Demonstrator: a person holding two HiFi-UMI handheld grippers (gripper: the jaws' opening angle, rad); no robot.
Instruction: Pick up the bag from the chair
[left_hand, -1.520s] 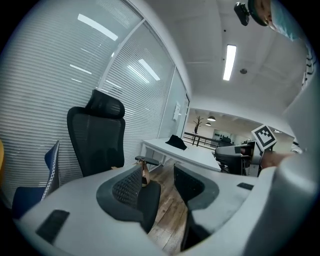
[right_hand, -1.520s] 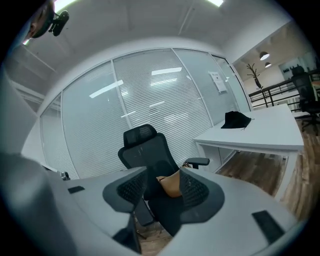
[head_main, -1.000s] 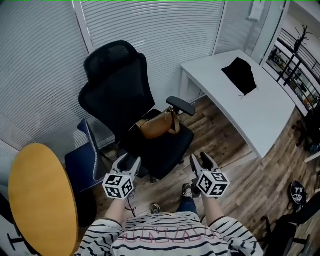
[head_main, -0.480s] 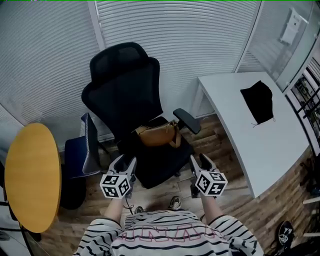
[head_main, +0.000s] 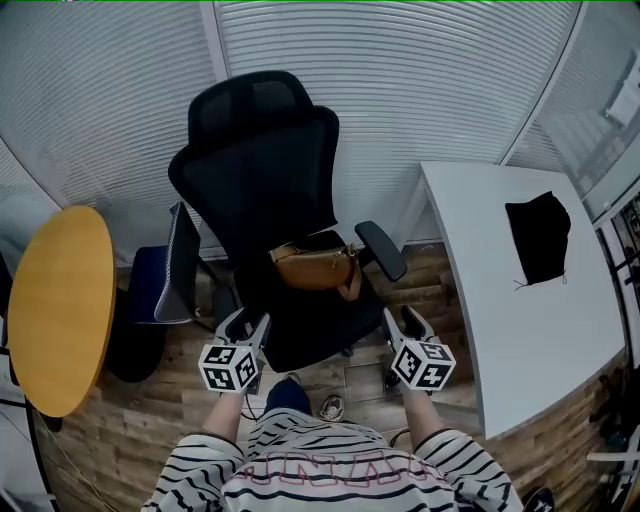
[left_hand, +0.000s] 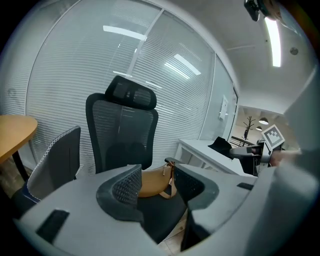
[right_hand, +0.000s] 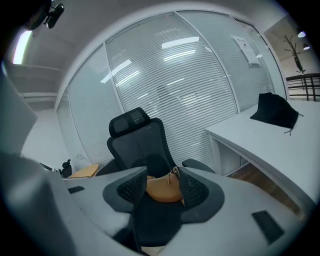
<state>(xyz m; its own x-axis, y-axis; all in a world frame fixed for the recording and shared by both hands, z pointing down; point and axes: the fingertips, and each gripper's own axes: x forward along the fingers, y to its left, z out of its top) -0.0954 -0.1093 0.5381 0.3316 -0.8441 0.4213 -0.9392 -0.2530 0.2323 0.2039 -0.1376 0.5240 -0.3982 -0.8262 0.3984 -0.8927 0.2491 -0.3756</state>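
Observation:
A tan leather bag (head_main: 314, 267) with a strap lies on the seat of a black mesh office chair (head_main: 262, 190), against the backrest near the right armrest (head_main: 381, 250). The bag (left_hand: 152, 183) shows between the left jaws, and the same bag (right_hand: 163, 189) between the right jaws, both at a distance. My left gripper (head_main: 246, 327) is open in front of the seat's left corner. My right gripper (head_main: 405, 326) is open in front of the seat's right side. Both hold nothing and hang short of the chair.
A white desk (head_main: 520, 310) stands at the right with a black cloth (head_main: 539, 238) on it. A round yellow table (head_main: 58, 305) is at the left, and a dark blue chair (head_main: 165, 285) stands between it and the office chair. White blinds cover the wall behind. The floor is wood.
The view has swung so the chair sits straight ahead and the desk has slid right. Both grippers stay open at about the same height, now squarely facing the seat.

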